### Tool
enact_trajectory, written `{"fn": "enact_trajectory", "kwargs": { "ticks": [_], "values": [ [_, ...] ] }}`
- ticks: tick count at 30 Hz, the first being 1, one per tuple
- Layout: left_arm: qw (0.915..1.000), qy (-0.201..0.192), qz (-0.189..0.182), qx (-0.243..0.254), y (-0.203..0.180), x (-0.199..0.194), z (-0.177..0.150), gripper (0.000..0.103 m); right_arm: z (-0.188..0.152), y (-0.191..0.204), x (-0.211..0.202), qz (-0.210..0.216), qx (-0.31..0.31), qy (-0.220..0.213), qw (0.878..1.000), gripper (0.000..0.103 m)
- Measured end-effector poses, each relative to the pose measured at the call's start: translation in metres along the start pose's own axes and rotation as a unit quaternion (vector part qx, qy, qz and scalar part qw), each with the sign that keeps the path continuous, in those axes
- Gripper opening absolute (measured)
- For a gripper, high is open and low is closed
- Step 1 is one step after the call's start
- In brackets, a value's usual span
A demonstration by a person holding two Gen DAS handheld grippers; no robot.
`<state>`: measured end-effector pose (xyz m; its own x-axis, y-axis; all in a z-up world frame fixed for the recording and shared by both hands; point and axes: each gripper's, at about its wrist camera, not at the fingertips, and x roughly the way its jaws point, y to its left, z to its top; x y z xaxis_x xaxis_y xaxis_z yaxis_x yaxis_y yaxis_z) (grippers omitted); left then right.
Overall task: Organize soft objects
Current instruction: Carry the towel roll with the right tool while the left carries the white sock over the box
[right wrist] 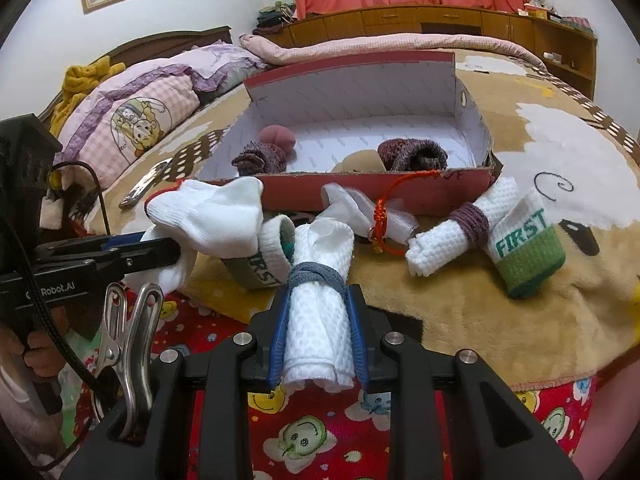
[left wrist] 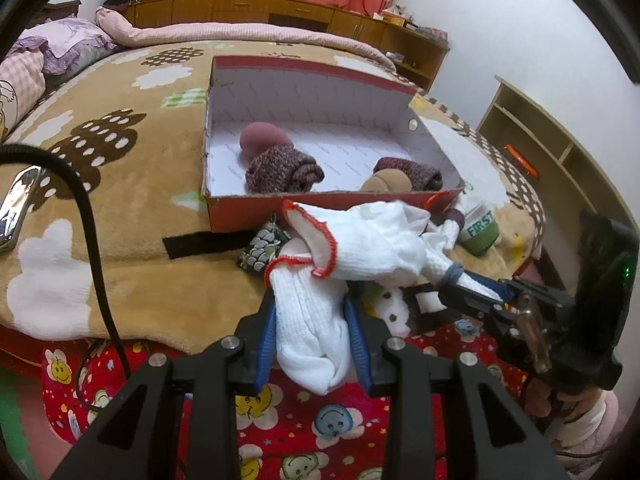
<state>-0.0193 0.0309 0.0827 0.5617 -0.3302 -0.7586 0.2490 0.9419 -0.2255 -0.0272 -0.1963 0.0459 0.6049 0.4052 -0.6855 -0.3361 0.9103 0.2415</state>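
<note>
A bed covered by a tan cloud-patterned blanket [right wrist: 520, 280] fills both wrist views, with a red shoebox [left wrist: 320, 208] lying open on it. Inside the box are a pink round soft item [left wrist: 262, 140], two maroon knitted sock rolls [left wrist: 280, 170] and [right wrist: 412, 154], and a tan piece [left wrist: 386, 182] against the near wall.

The left gripper [left wrist: 312, 344] is clamped on a white sock with red trim [left wrist: 320, 280], blue pads pressing both its sides; the sock's open cuff rises toward 12 o'clock, just short of the box's near wall. The right gripper [right wrist: 318, 344] is closed around a rolled white waffle cloth tied with a grey band [right wrist: 320, 308], which stands between its blue pads.

In the right view, at 3 o'clock of that roll, a second white roll with a purple band [right wrist: 452, 236] lies on the blanket, touching a white and green sock lettered FIRST [right wrist: 528, 248]. A red cord [right wrist: 384, 216] hangs from the box front. A phone [left wrist: 16, 208] lies at 9 o'clock in the left view.
</note>
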Motion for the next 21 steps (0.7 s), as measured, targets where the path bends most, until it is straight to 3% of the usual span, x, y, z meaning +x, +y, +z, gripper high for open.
{"fn": "enact_trajectory", "kwargs": {
  "ticks": [21],
  "values": [
    [0.9990,-0.041,-0.010,0.013,-0.014,-0.035,0.006,0.034,0.008,0.012,-0.030,0.006,-0.018,-0.045,0.999,0.028]
  ]
}}
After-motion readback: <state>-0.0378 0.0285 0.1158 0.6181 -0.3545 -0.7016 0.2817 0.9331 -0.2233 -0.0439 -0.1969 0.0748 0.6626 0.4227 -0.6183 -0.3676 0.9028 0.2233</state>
